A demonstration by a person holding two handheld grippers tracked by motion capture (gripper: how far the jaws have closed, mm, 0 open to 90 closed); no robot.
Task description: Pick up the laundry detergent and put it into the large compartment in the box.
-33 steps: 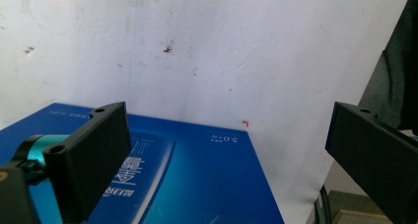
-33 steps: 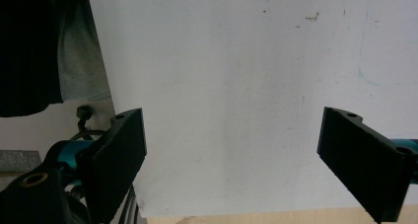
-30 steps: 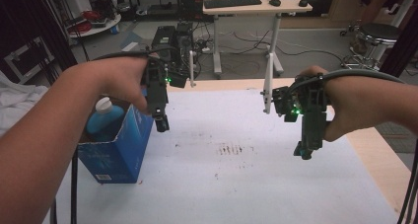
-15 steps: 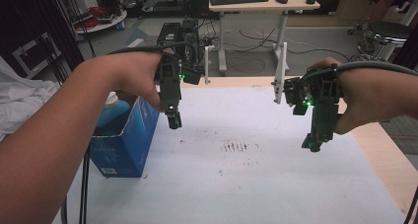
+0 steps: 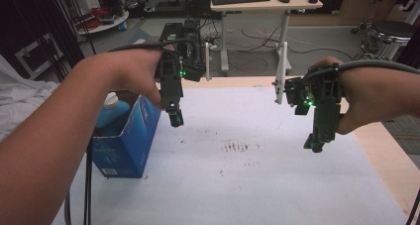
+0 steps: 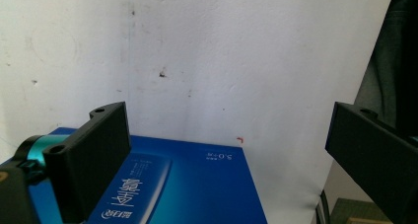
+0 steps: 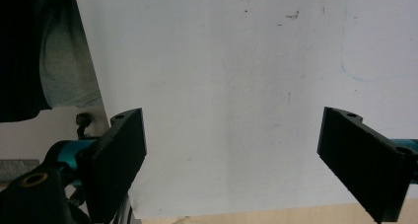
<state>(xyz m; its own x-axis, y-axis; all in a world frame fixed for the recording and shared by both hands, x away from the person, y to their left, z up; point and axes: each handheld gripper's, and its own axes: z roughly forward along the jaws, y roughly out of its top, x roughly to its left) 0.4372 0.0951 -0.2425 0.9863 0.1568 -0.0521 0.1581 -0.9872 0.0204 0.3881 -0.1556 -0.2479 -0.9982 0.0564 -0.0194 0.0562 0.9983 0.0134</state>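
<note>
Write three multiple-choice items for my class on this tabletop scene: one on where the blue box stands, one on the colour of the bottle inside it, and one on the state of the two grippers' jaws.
1. Where does the blue box stand on the white table?
A. Beside the left gripper
B. Under the right gripper
C. At the table's middle

2. What colour is the bottle in the box?
A. Red with a black cap
B. Blue with a white cap
C. Green with a yellow cap

3. How do the jaws of both grippers stand?
A. Both shut
B. Both wide apart with nothing between
C. Each clamped on the box

Answers: 1 A, the high view shows the box at the table's left edge beside that gripper. 2 B, its blue body and white cap rise from the open box. 3 B, each gripper view shows bare table between its jaws.
</note>
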